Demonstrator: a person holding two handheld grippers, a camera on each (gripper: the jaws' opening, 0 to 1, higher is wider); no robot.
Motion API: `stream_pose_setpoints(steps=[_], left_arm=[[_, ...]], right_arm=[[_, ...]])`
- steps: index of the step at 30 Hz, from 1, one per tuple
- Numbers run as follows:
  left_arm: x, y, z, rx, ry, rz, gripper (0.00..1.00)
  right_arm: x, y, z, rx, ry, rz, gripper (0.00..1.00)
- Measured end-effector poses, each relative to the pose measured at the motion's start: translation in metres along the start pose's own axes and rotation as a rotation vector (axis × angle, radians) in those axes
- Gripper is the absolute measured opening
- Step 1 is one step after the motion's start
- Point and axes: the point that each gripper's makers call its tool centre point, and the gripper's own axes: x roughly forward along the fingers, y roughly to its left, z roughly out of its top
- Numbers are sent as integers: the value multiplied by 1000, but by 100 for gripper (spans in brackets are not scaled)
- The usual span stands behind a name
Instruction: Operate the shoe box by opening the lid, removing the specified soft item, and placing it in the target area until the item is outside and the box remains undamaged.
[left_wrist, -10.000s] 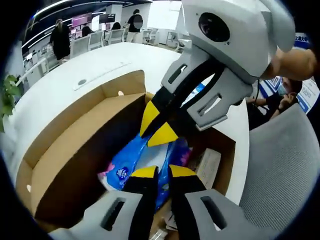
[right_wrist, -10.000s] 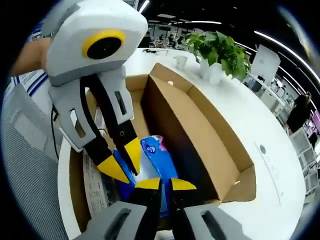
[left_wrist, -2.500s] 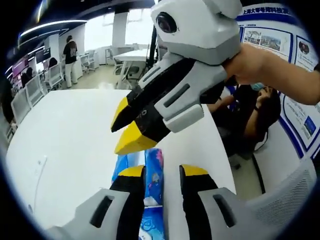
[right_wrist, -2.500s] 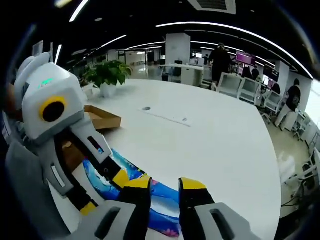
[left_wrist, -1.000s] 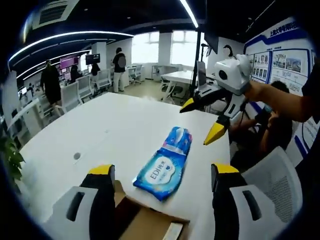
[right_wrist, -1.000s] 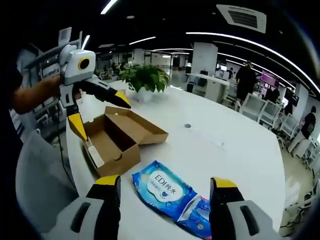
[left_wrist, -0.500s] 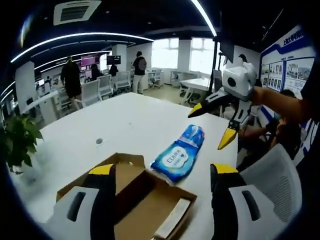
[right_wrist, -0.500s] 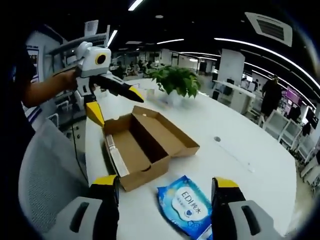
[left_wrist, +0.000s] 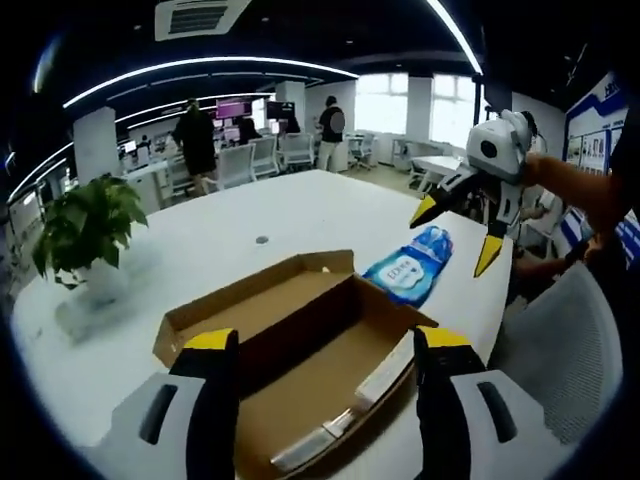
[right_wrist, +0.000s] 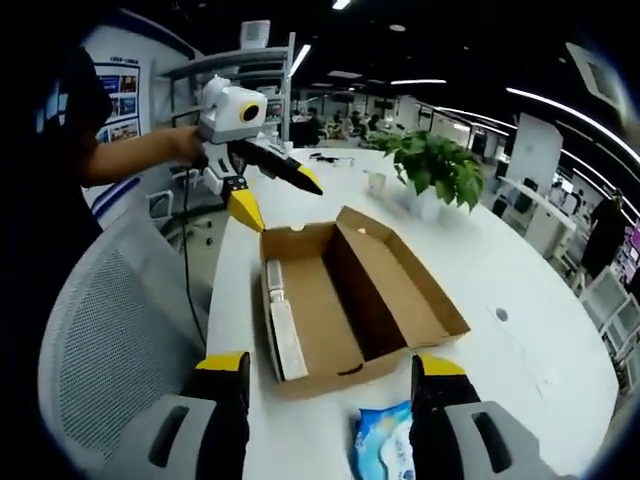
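The open cardboard shoe box (left_wrist: 300, 345) (right_wrist: 345, 300) rests on the white table, its lid folded back, with a white paper strip (right_wrist: 283, 335) lying inside. A blue wet-wipes pack (left_wrist: 408, 271) (right_wrist: 385, 441) lies on the table just outside the box. My left gripper (left_wrist: 325, 345) is open, raised above the box's near end, and is seen in the right gripper view (right_wrist: 270, 190) beyond the box's far end. My right gripper (right_wrist: 330, 368) is open, above the near box edge and the pack. It hangs over the pack in the left gripper view (left_wrist: 455, 235).
A potted plant (left_wrist: 85, 235) (right_wrist: 437, 170) stands on the round white table (left_wrist: 260, 215). A grey mesh chair (right_wrist: 110, 340) (left_wrist: 570, 370) sits at the table edge. People and office chairs are in the background. A person's arm (right_wrist: 125, 155) holds the left gripper.
Both grippers have drawn back and swung over the box; the views now take in the whole open box. The wipes pack stays on the table.
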Motion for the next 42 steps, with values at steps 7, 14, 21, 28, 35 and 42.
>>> stream_pose_setpoints(steps=[7,14,21,28,35,42], left_arm=[[-21,28,-39,-79,33,101,67],[-38,50,-70,-147,73,190,57],[-46,58,-97,-196,100,254,51],[-47,62,-112,-249,114,281,41],[-48,76,-116,-359,94,342,27],[-42,81,-124,-399,120,360,14]], right_arm=[[23,3,-2,-47,29,67,62],[46,5,-8,-98,68,139,54],[66,2,-14,-122,95,179,53],[82,3,-22,-143,134,216,52],[100,8,-32,-170,173,260,51],[113,17,-38,-203,186,304,47]])
